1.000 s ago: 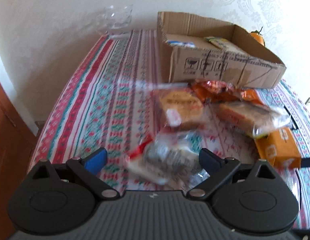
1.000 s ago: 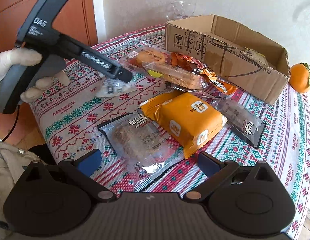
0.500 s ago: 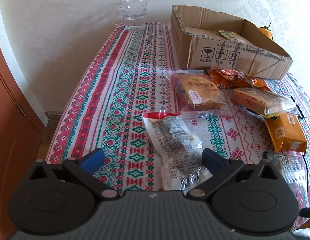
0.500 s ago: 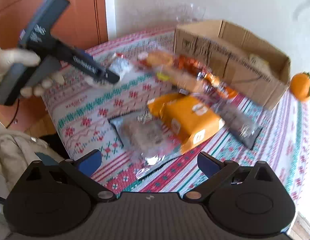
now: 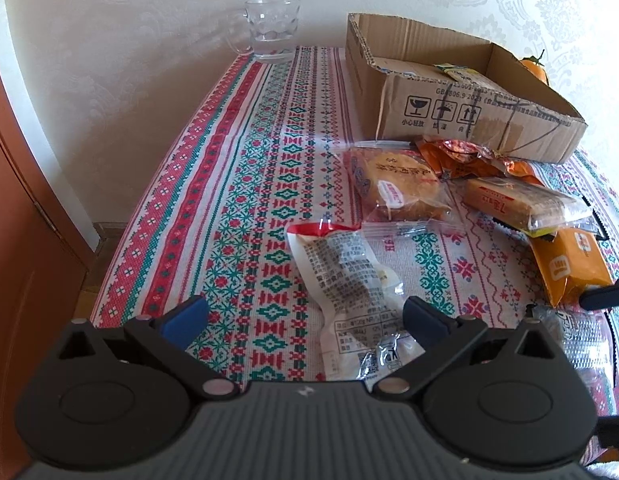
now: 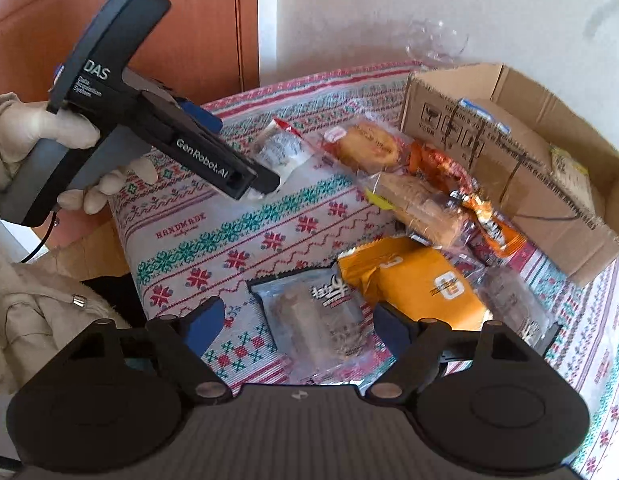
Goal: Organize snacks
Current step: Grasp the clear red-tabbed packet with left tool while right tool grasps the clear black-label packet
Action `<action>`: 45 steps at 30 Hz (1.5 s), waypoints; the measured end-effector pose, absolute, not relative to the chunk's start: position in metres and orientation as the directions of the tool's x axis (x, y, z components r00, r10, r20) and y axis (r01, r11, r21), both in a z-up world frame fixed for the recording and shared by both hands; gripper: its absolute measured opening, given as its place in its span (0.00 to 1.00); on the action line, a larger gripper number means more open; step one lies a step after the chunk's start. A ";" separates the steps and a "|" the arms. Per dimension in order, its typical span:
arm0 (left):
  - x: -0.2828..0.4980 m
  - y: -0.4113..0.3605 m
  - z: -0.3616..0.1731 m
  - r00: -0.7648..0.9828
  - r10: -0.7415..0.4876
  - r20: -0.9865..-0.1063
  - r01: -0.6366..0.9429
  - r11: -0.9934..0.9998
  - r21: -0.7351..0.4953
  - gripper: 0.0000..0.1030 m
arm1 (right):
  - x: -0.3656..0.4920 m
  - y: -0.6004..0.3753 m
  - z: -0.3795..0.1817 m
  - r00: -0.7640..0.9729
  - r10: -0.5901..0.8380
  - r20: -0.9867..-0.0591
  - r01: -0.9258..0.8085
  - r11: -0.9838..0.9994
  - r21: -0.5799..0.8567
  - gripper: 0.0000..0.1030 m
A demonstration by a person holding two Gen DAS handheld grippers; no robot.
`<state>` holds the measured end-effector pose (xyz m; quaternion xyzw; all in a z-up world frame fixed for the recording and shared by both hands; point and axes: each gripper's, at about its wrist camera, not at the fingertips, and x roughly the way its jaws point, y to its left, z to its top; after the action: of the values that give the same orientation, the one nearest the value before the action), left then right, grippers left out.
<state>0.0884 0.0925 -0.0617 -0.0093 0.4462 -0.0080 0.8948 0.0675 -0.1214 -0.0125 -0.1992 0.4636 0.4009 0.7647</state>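
1. Right wrist view: the right gripper (image 6: 297, 324) hung over the grey snack packet (image 6: 321, 320), jaws closing, packet between them, pads not yet pressing.
2. That packet lay just beside the orange packet (image 6: 425, 284), near the cardboard box (image 6: 521, 168).
3. The left gripper (image 5: 305, 320) stood wide open, the white snack packet (image 5: 349, 284) lying on the tablecloth (image 5: 237, 200) near its right finger.

left gripper (image 5: 303, 318): jaws wide, over white snack packet (image 5: 349, 280), not touching | packet flat on surface (image 5: 237, 184) | cardboard box (image 5: 461, 108) beyond | glass mug (image 5: 271, 24) at wall
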 end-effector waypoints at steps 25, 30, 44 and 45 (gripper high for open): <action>0.090 0.067 -0.059 0.631 -0.015 -0.776 -0.003 1.000 -0.021 0.81 | 0.065 -0.117 -0.018 0.300 0.379 -0.875 -0.755 0.655 0.025 0.62; 0.088 0.065 -0.054 0.648 -0.026 -0.761 0.016 1.000 -0.021 0.57 | 0.064 -0.117 -0.018 0.310 0.385 -0.869 -0.754 0.657 0.022 0.55; 0.079 0.067 -0.052 0.650 0.001 -0.760 0.040 0.999 0.036 0.69 | 0.067 -0.118 -0.021 0.322 0.397 -0.860 -0.733 0.679 0.039 0.55; 0.079 0.066 -0.052 0.647 0.000 -0.762 0.031 0.999 0.026 0.69 | 0.067 -0.118 -0.021 0.322 0.396 -0.860 -0.732 0.680 0.039 0.55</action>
<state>0.0793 0.0663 -0.0525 0.0183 0.4199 -0.0087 0.9074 0.0673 -0.1178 -0.0213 -0.1824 0.4606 0.3562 0.7923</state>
